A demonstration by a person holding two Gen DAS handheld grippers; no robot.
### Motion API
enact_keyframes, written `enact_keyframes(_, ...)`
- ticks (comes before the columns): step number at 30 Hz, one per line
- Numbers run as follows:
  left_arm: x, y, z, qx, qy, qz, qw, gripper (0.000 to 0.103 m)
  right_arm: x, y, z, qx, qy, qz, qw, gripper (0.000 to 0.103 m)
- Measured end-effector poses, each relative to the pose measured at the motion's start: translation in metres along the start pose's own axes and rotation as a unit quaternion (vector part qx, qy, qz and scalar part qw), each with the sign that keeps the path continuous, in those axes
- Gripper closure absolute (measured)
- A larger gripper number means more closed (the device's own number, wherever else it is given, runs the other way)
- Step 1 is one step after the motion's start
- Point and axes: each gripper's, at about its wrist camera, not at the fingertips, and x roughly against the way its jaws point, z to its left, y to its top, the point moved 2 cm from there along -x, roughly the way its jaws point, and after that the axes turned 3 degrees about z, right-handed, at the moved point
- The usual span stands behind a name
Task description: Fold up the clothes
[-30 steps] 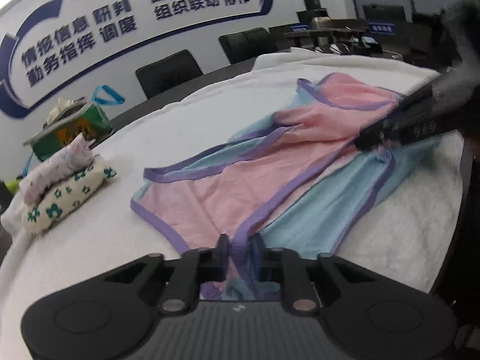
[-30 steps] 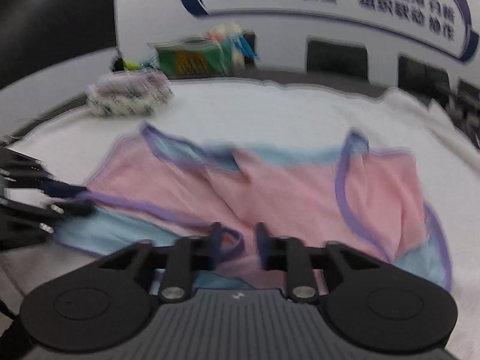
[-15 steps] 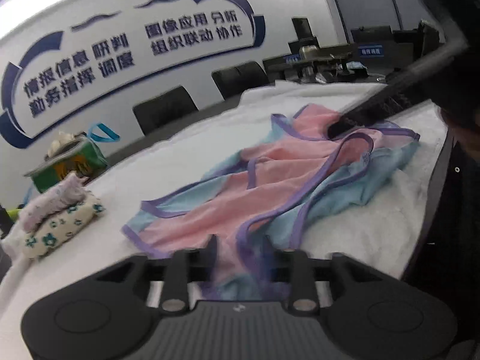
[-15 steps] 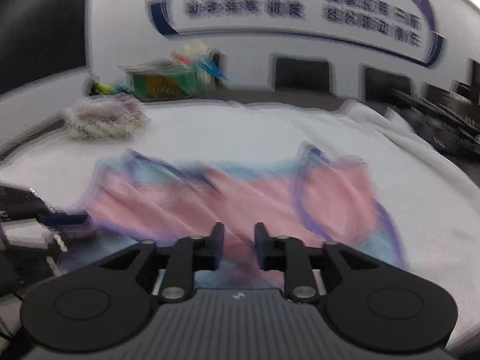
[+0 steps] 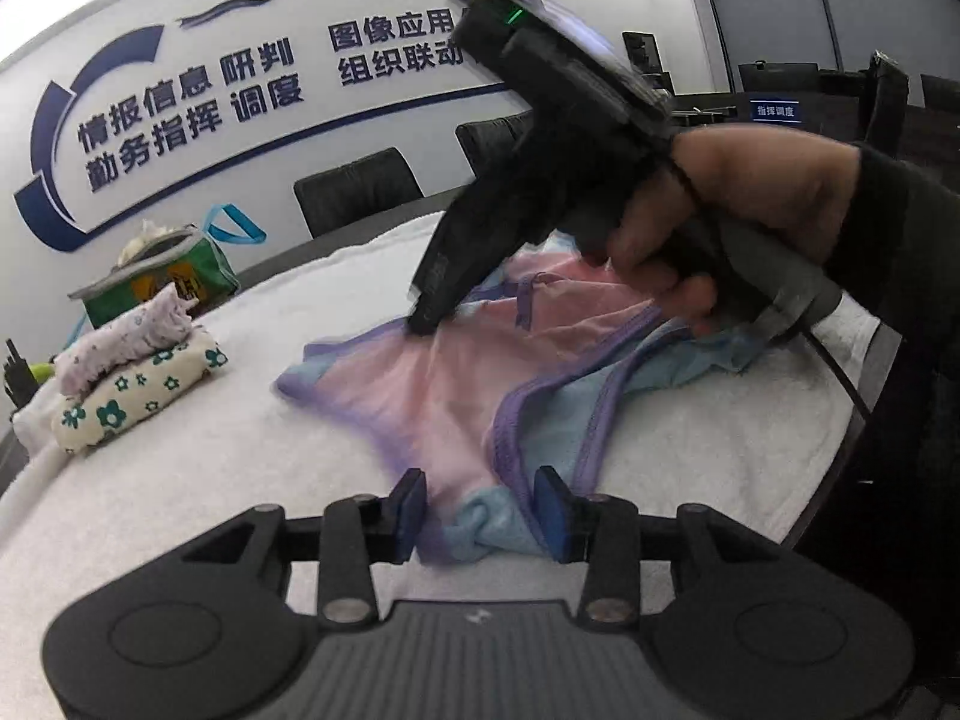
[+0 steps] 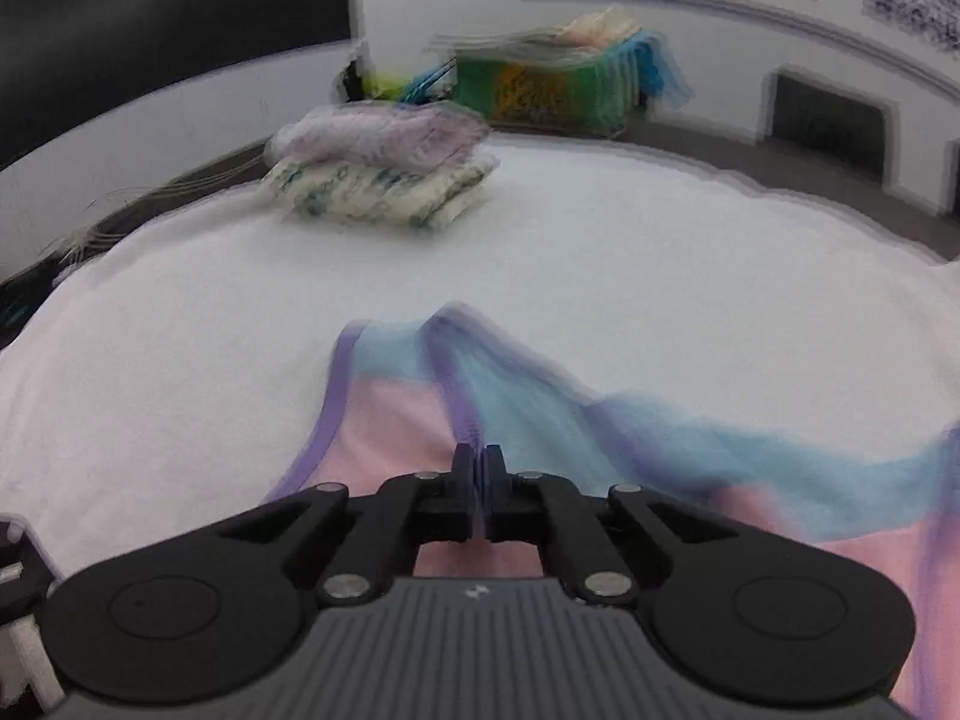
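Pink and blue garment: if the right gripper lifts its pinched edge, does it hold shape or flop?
Probably flops: the pink and blue garment already lies in soft folds and wrinkles on the white towel. Likely light; it drapes thinly from the shut right gripper. The edge bunched between the open left gripper suggests it would crumple rather than slide flat.

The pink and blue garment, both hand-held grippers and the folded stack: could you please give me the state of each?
Pink and blue garment: partly folded, rumpled, lying on the white towel.
Left hand-held gripper: open, garment edge between its fingers.
Right hand-held gripper: shut on the garment's purple trim.
Folded stack: two folded pieces, floral one underneath.
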Motion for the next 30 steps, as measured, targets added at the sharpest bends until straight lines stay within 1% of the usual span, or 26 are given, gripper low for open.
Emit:
enact_keyframes(2, 0.002, 0.0, 0.005, 0.009, -0.016, 0.001, 0.9998, 0.063, 0.014, 0.003, -0.015, -0.027, -0.024, -0.018, 0.999, 0.101)
enact_keyframes(3, 0.004, 0.0, 0.008, 0.016, -0.027, 0.001, 0.9995, 0.062, 0.013, 0.002, -0.019, -0.03, -0.026, -0.012, 0.999, 0.101)
enact_keyframes(5, 0.012, 0.0, 0.019, 0.044, -0.06, -0.005, 0.9972, 0.06, 0.009, -0.003, -0.015, -0.004, -0.033, 0.01, 0.999, 0.098)
enact_keyframes(6, 0.015, -0.001, 0.026, 0.061, -0.072, -0.007, 0.9955, 0.059, 0.008, -0.005, -0.012, 0.008, -0.036, 0.018, 0.999, 0.094)
enact_keyframes(7, 0.018, -0.001, 0.036, 0.082, -0.084, -0.007, 0.9931, 0.058, 0.013, -0.003, -0.011, 0.011, -0.04, 0.009, 0.999, 0.087)
enact_keyframes(8, 0.02, -0.003, 0.046, 0.105, -0.092, -0.006, 0.9902, 0.058, 0.017, 0.0, -0.009, 0.014, -0.043, -0.001, 0.999, 0.082)
enact_keyframes(9, 0.019, -0.004, 0.055, 0.127, -0.095, -0.003, 0.9873, 0.058, 0.021, 0.007, -0.008, 0.014, -0.038, -0.016, 0.999, 0.075)
enact_keyframes(11, 0.01, -0.005, 0.069, 0.167, -0.093, 0.021, 0.9814, 0.061, 0.027, 0.021, -0.005, 0.017, -0.027, -0.044, 0.999, 0.075)
enact_keyframes(12, 0.005, -0.005, 0.075, 0.186, -0.092, 0.034, 0.9776, 0.063, 0.022, 0.027, 0.001, 0.028, -0.018, -0.04, 0.999, 0.075)
enact_keyframes(13, -0.002, -0.006, 0.077, 0.196, -0.093, 0.046, 0.975, 0.07, 0.015, 0.033, 0.008, 0.04, -0.009, -0.036, 0.999, 0.075)
enact_keyframes(14, -0.006, -0.005, 0.075, 0.196, -0.096, 0.057, 0.9743, 0.073, 0.004, 0.035, 0.019, 0.058, 0.002, -0.025, 0.998, 0.074)
enact_keyframes(16, -0.006, -0.003, 0.062, 0.173, -0.095, 0.048, 0.9791, 0.073, 0.0, 0.041, 0.023, 0.057, 0.006, -0.026, 0.998, 0.073)
enact_keyframes(17, -0.006, -0.002, 0.055, 0.158, -0.095, 0.044, 0.9819, 0.082, -0.002, 0.044, 0.025, 0.057, 0.009, -0.027, 0.998, 0.073)
enact_keyframes(18, -0.005, -0.003, 0.051, 0.151, -0.089, 0.04, 0.9837, 0.093, -0.005, 0.047, 0.027, 0.057, 0.011, -0.027, 0.998, 0.079)
enact_keyframes(19, -0.004, -0.003, 0.048, 0.146, -0.081, 0.037, 0.9852, 0.098, -0.007, 0.05, 0.029, 0.057, 0.013, -0.028, 0.998, 0.099)
enact_keyframes(21, -0.001, -0.006, 0.051, 0.147, -0.058, 0.025, 0.9872, 0.099, -0.011, 0.056, 0.034, 0.056, 0.018, -0.029, 0.998, 0.099)
enact_keyframes(22, 0.002, -0.007, 0.057, 0.154, -0.049, 0.016, 0.9867, 0.099, -0.013, 0.059, 0.036, 0.056, 0.02, -0.03, 0.998, 0.099)
enact_keyframes(26, 0.031, -0.015, 0.096, 0.188, -0.018, -0.017, 0.9819, 0.1, -0.022, 0.071, 0.044, 0.055, 0.029, -0.033, 0.998, 0.099)
enact_keyframes(28, 0.046, -0.023, 0.115, 0.203, 0.005, -0.024, 0.9789, 0.1, -0.027, 0.078, 0.05, 0.057, 0.034, -0.034, 0.997, 0.099)
enact_keyframes(30, 0.06, -0.03, 0.134, 0.219, 0.031, -0.026, 0.9749, 0.1, -0.034, 0.094, 0.078, 0.084, 0.046, -0.041, 0.995, 0.099)
